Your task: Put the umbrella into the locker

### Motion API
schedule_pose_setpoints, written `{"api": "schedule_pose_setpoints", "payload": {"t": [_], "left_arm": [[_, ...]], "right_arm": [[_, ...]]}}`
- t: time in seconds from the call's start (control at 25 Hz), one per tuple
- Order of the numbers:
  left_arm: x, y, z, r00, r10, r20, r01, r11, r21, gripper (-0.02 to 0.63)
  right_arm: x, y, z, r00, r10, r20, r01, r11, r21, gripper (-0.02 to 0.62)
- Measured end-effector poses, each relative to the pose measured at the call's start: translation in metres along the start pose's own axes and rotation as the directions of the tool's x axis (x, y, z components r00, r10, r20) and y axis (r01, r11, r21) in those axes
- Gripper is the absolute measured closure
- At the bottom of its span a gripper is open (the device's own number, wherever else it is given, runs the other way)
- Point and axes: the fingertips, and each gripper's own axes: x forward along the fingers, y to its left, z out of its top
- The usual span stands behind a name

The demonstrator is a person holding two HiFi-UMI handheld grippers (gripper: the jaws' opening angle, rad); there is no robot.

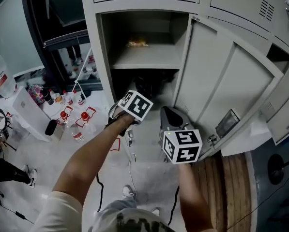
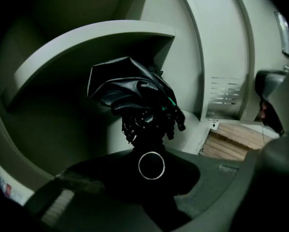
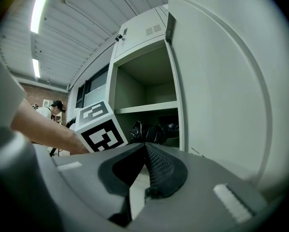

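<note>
Umbrella (image 2: 134, 93), black and folded, is clamped by its handle end in the left claw (image 2: 151, 151). Its bunched canopy points straight ahead along the claw's line, toward the locker's (image 1: 92, 42) lower bay just under the shelf (image 1: 144, 58). A push farther in looks like the next move, and that shelf edge above is the only thing to clear. The right claw (image 3: 144, 146) hangs on the right near the open door (image 1: 221, 76), pinched together on nothing. 1 small yellowish item (image 1: 137, 43) lies up on the shelf, out of the way.
</note>
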Motion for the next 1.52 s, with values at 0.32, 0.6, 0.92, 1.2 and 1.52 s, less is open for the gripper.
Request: {"api": "schedule_pose_setpoints", "payload": {"t": [0.32, 0.6, 0.92, 1.2, 1.52], "left_arm": [[0.021, 0.023, 0.023, 0.999, 0.045, 0.024, -0.045, 0.999, 0.019, 0.518], [0.047, 0.039, 0.041, 0.996, 0.079, 0.045, -0.079, 0.997, -0.008, 0.518], [0.079, 0.066, 0.038, 0.983, 0.181, -0.027, -0.178, 0.98, 0.09, 0.517], [0.092, 0.076, 0.035, 0.965, 0.243, -0.101, -0.224, 0.96, 0.17, 0.512], [0.094, 0.08, 0.033, 0.951, 0.278, -0.132, -0.243, 0.942, 0.233, 0.502]], "right_arm": [[0.009, -0.013, -0.001, 0.997, -0.074, -0.02, 0.074, 0.997, -0.021, 0.597], [0.014, -0.025, 0.001, 0.994, -0.106, -0.025, 0.105, 0.994, -0.025, 0.597], [0.017, -0.026, 0.004, 0.994, -0.11, -0.025, 0.109, 0.994, -0.031, 0.597], [0.019, -0.026, 0.004, 0.994, -0.109, -0.03, 0.107, 0.994, -0.037, 0.597], [0.019, -0.022, 0.002, 0.994, -0.104, -0.037, 0.103, 0.994, -0.04, 0.597]]}}
